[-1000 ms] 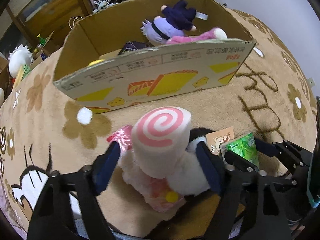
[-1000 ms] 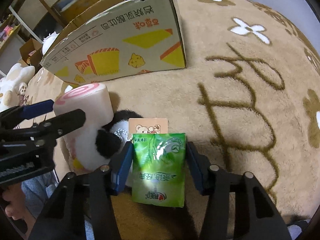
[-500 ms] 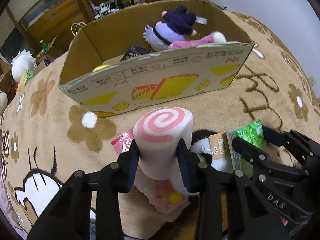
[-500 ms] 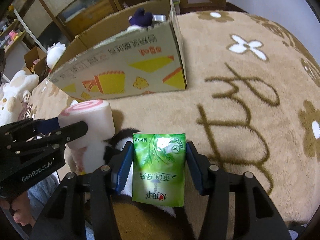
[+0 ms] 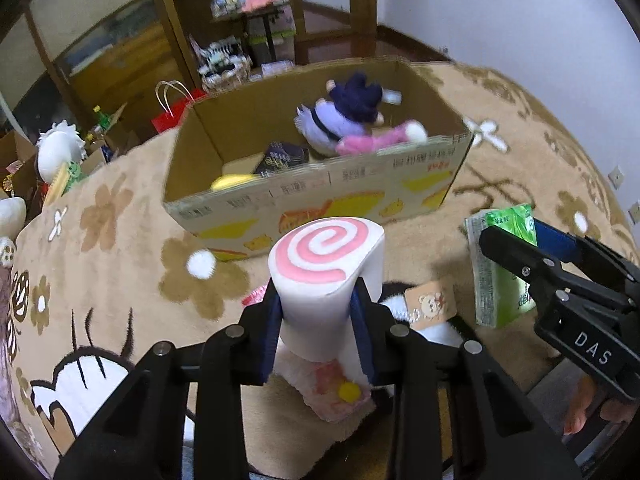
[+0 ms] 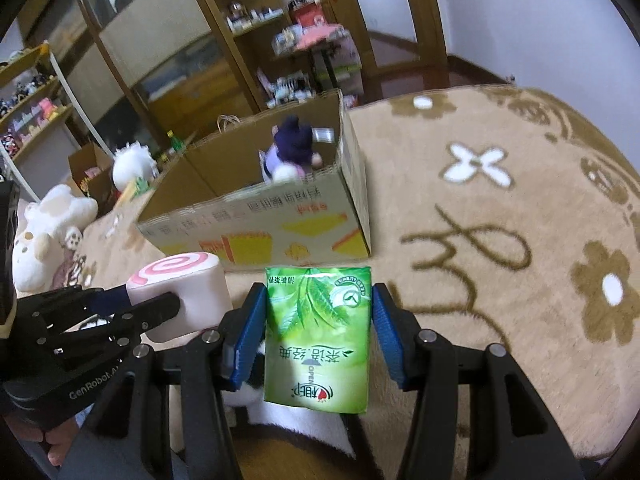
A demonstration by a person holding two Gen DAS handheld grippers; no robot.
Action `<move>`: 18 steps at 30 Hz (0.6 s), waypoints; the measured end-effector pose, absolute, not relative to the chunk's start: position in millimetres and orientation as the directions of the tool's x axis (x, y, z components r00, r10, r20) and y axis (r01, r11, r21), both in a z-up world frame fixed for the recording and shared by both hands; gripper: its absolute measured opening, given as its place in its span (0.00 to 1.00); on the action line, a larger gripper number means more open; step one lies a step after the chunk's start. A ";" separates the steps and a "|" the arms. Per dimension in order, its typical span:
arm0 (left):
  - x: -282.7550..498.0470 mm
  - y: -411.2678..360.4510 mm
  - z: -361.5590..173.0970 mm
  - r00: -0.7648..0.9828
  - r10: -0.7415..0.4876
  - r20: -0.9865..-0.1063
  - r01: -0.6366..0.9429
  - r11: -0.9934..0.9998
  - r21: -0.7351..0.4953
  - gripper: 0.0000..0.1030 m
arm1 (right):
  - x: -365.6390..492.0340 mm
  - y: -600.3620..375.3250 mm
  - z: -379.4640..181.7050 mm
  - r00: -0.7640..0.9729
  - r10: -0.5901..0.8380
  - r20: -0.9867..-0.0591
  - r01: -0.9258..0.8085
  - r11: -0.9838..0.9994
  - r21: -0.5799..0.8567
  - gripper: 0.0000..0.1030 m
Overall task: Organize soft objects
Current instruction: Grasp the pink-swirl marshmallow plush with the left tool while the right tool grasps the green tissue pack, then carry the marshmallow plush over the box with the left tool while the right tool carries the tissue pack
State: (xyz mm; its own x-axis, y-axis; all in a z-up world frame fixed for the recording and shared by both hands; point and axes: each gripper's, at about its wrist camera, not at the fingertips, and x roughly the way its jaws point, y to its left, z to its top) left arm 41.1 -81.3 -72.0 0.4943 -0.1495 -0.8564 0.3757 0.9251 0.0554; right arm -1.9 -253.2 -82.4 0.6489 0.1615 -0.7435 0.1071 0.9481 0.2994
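One cardboard box [image 5: 320, 196] stands open on the flower-patterned beige rug [image 5: 120, 280], ahead of both sets of jaws. Inside it, against the far right corner, lies a plush doll [image 5: 344, 120] in a purple dress with dark navy hair; a pink-and-white soft piece [image 5: 376, 140] rests just beside it along the near wall, a dark patterned item [image 5: 282, 156] sits towards the middle, and something yellow [image 5: 232, 182] peeks over the near wall at the left. What the last two are cannot be told, since the box wall cuts them off.

The left gripper [image 5: 318, 328] has a white cylindrical plush with a pink swirl on its end [image 5: 326, 264] between its blue pads; the jaws are closing and press into its sides. The right gripper [image 6: 318, 340] is clamped narrowly on a green tissue pack [image 6: 318, 332], pads flat against both edges, the pack raised off the rug.

Below the left jaws, a pink fluffy toy with a yellow dot [image 5: 336, 388] and a black-and-white plush [image 5: 432, 328] with a bear-printed tag [image 5: 430, 304] are largely hidden by the gripper. A hand [image 5: 592, 408] shows only at the frame's right edge.
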 end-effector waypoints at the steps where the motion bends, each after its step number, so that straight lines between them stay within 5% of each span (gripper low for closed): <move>1: 39.7 -78.8 -67.3 0.509 -0.153 -0.847 0.369 0.928 0.054 0.30 | -3.4 -253.4 -76.8 0.664 0.162 -0.730 0.102 0.947 0.303 0.54; 18: 18.0 -43.5 8.0 0.789 -0.143 -0.597 0.244 0.966 0.091 0.30 | -24.0 -248.8 -3.8 0.856 0.146 -0.496 -0.006 0.962 0.273 0.54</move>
State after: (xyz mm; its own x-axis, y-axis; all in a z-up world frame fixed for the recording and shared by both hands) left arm 18.0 -43.5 8.0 0.7890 -0.1432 -0.5975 0.2438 0.9656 0.0907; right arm -24.0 -248.8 -3.8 0.8560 0.1462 -0.4958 -0.0062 0.9620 0.2729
